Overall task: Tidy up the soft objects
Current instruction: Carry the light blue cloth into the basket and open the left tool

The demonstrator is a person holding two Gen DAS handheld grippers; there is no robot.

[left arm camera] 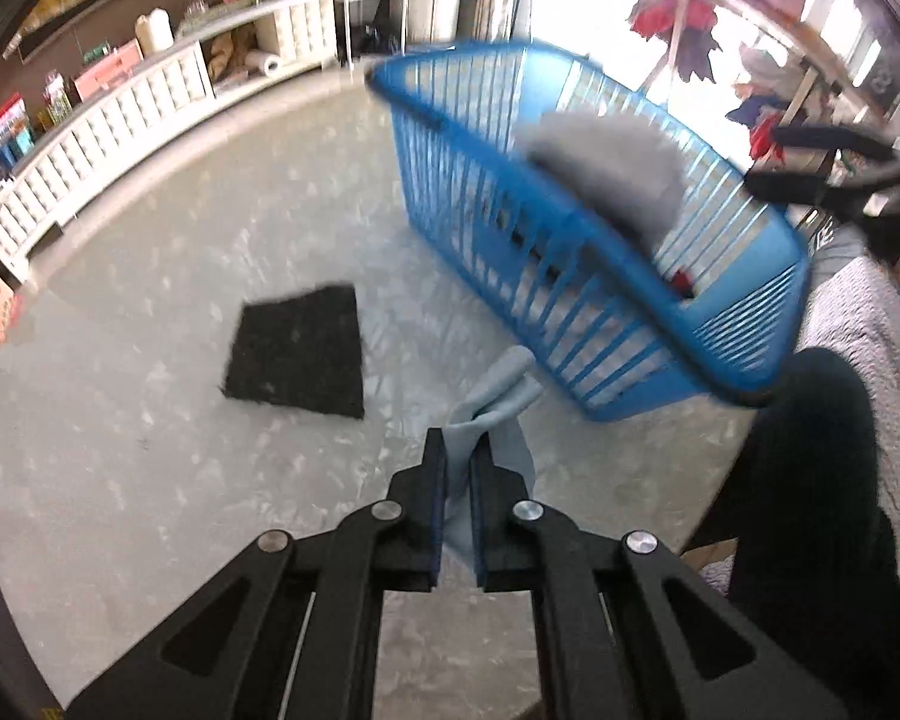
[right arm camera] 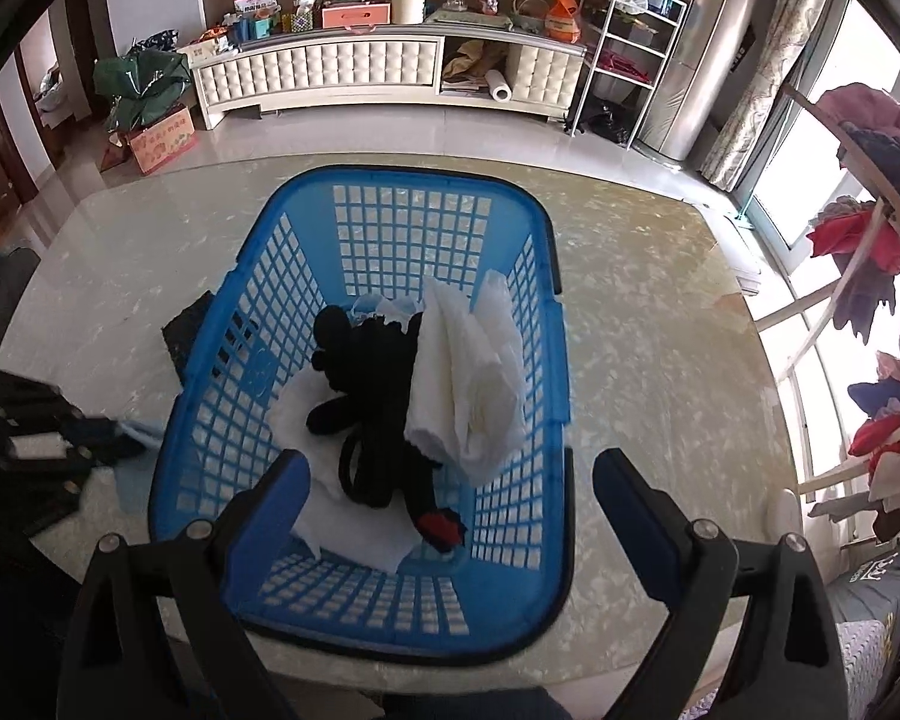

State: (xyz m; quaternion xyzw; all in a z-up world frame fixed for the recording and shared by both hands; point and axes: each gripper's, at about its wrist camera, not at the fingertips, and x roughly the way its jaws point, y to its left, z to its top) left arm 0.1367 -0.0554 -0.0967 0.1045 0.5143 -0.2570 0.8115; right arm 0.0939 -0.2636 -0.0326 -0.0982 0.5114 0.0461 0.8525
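Note:
My left gripper [left arm camera: 457, 450] is shut on a light blue cloth [left arm camera: 491, 414] and holds it above the marble table, just left of a blue plastic basket [left arm camera: 744, 324]. A black square cloth [left arm camera: 297, 360] lies flat on the table to the left. My right gripper [right arm camera: 444, 468] is open and empty, hovering over the near end of the basket [right arm camera: 306, 222]. Inside the basket lie a white towel [right arm camera: 471, 378], a black soft item [right arm camera: 372, 384] with a red patch and another white cloth [right arm camera: 324, 510]. The left gripper [right arm camera: 99, 438] shows at the left in the right wrist view.
The round marble table [right arm camera: 660, 324] ends close behind the basket. A white cabinet [right arm camera: 330, 75] with boxes stands beyond, a wire shelf [right arm camera: 624, 42] to its right. A drying rack with clothes [right arm camera: 870, 276] stands at the right. A person's body [left arm camera: 840, 420] is at the right edge.

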